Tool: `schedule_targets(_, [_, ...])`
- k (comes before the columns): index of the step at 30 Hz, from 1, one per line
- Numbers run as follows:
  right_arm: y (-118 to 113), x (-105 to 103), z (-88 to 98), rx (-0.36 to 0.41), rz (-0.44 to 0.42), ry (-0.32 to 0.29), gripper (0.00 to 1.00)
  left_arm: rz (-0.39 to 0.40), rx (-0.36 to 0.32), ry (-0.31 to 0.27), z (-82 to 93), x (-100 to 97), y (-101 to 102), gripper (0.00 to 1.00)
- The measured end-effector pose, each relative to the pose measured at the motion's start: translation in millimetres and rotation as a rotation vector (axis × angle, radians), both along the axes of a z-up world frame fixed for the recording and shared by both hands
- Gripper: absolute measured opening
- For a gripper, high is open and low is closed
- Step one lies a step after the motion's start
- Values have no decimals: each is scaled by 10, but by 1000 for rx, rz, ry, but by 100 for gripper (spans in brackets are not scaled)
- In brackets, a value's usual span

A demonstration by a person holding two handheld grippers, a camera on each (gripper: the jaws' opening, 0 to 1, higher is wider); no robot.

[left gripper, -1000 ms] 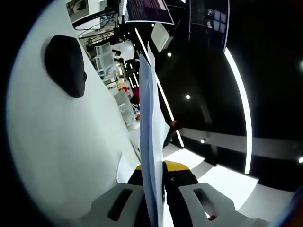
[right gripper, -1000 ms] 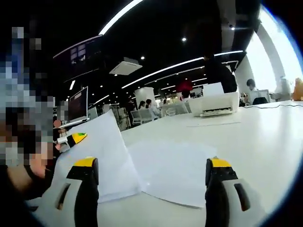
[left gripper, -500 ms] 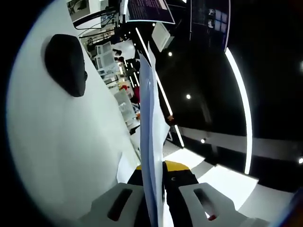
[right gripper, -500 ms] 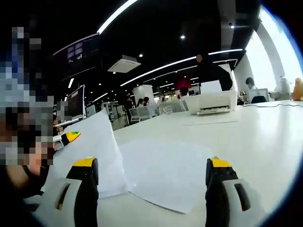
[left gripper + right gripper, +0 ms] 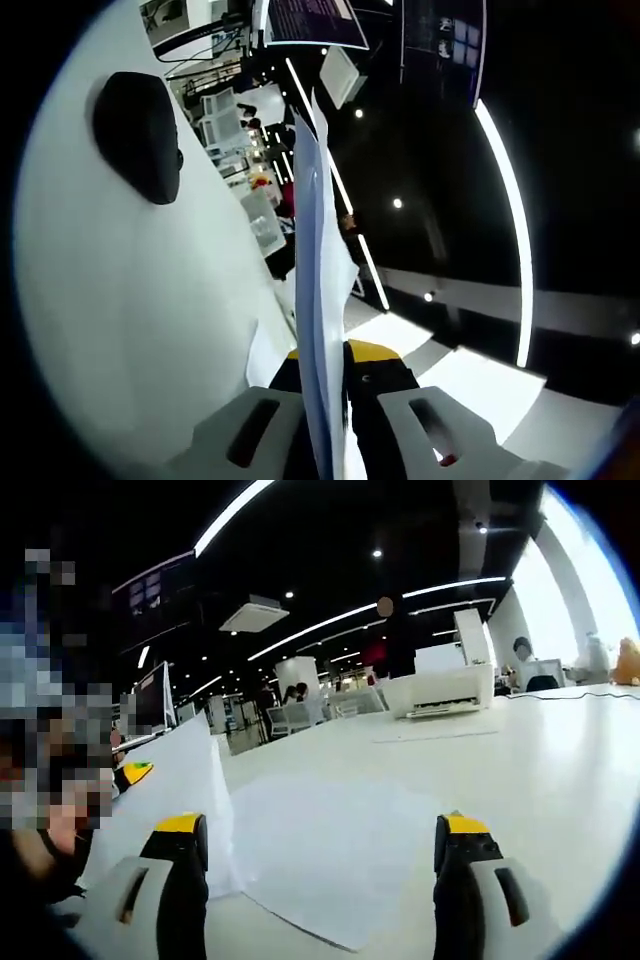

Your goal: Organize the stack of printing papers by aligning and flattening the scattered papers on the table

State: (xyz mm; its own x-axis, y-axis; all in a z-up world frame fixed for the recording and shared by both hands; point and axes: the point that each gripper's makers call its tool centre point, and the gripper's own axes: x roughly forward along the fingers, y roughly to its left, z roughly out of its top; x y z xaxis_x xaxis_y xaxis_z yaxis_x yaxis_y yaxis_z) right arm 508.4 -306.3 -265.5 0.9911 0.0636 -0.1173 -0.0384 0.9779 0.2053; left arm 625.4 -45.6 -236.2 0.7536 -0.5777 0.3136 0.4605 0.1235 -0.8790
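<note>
- Left tongs (image 5: 330, 440) are being kept clenched on a raised sheet (image 5: 312, 300), edge-on, likely for squaring.
- Right tongs (image 5: 320, 880) are being held released over a flat sheet (image 5: 330, 845) on the table (image 5: 540, 770).

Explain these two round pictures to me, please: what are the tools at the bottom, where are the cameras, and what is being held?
A person holds one two-jaw gripper in each hand; a fisheye camera rides on each. In the left gripper view, the left gripper is shut on sheets of paper, seen edge-on beside the white table and a black mouse. In the right gripper view, the right gripper is open, its jaws wide apart above a flat sheet on the table. Farther back stands a white printer.
</note>
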Motion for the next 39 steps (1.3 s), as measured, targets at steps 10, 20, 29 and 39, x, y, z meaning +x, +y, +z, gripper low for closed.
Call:
schedule_targets(10, [-99, 102, -40, -37, -7, 19, 89, 0, 1, -1, -2, 5, 3, 6])
schedule_targets(20, [-173, 259, -84, -66, -1, 39, 88, 0, 2, -3, 0, 2, 1, 6])
schedule_targets(29, [-240, 391, -120, -72, -4, 57, 88, -3, 9, -2, -10, 13, -5, 6])
schedule_targets(39, [-334, 561, -163, -102, 0, 77, 88, -5, 10, 0, -15, 16, -8, 6])
